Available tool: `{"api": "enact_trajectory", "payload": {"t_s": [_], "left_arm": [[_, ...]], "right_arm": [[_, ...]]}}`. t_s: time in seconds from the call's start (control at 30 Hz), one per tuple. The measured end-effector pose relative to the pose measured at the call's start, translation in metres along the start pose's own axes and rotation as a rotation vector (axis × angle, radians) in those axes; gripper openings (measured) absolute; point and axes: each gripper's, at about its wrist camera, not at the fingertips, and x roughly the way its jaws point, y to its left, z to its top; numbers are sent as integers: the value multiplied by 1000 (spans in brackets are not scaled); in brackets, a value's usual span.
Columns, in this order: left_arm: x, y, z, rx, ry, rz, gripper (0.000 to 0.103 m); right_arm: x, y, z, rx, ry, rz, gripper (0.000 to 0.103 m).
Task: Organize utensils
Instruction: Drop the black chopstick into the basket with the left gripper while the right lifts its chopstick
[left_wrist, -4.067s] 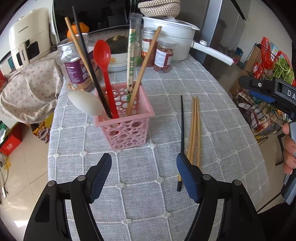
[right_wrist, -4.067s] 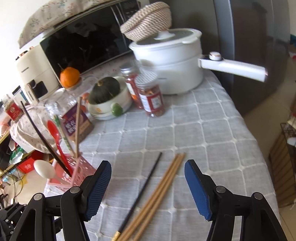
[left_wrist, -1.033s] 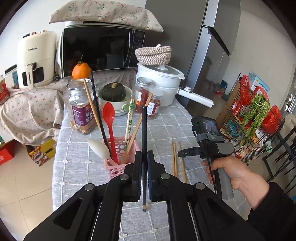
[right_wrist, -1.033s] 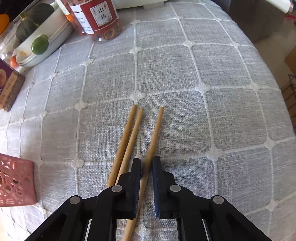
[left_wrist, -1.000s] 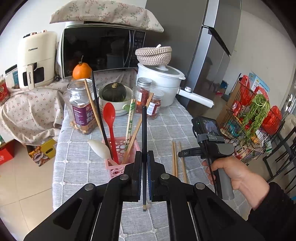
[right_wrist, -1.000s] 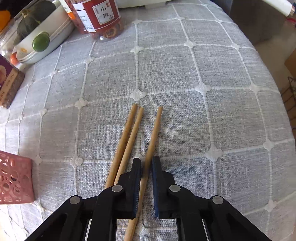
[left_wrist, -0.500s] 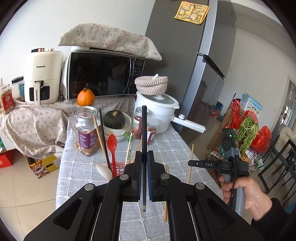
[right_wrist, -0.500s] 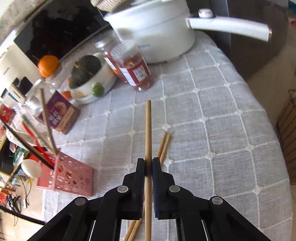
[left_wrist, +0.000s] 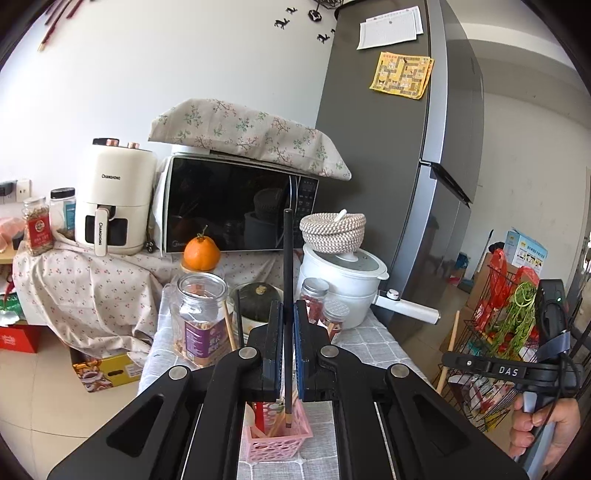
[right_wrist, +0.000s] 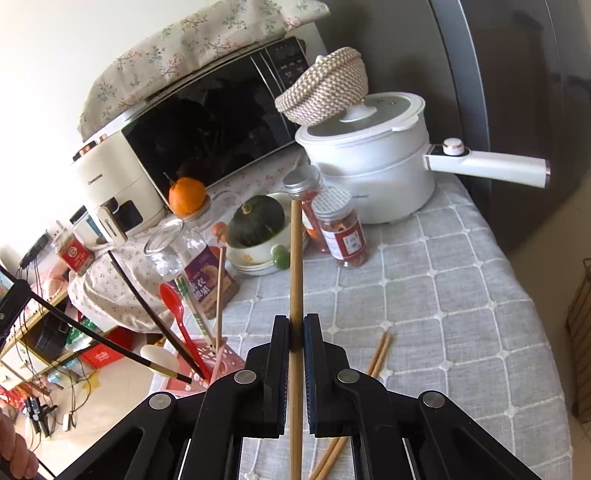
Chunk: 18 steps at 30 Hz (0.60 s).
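Note:
My left gripper (left_wrist: 289, 325) is shut on a black chopstick (left_wrist: 287, 266), held upright with its lower tip just above the pink holed basket (left_wrist: 275, 443). The basket holds a red spoon, a white spoon and several chopsticks; it also shows in the right wrist view (right_wrist: 201, 363). My right gripper (right_wrist: 296, 334) is shut on a wooden chopstick (right_wrist: 295, 266) and holds it above the grey checked tablecloth (right_wrist: 461, 295). Two more wooden chopsticks (right_wrist: 378, 354) lie on the cloth below it. The black chopstick also shows in the right wrist view (right_wrist: 110, 345), slanting toward the basket.
At the table's back stand a white pot with a long handle (right_wrist: 373, 162), two red-filled jars (right_wrist: 341, 229), a bowl with a green squash (right_wrist: 256, 221), a glass jar (left_wrist: 201, 317) and an orange. A microwave and fridge are behind. A wire rack (left_wrist: 491, 354) stands at the right.
Both grippers have risen. The left one now holds the black chopstick over the basket. The right one has lifted its wooden chopstick higher off the cloth.

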Motion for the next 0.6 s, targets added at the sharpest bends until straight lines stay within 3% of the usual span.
{"api": "enact_trajectory", "payload": {"t_s": [0.2,0.47,0.57,0.6], "left_arm": [[55,4,-17,4,123,47,5],[89,11,-29,-31,174,75,8],[94,10,-30,-34,208,113,20],[92,9,-29,-35,208,121,29]], "right_arm": [[7,1,3,23,1,19,5],[14,12,9,28,-47,60,5],[18,20,10,16,-65,62,5],[19,23,11,15,-73,66,5]]}}
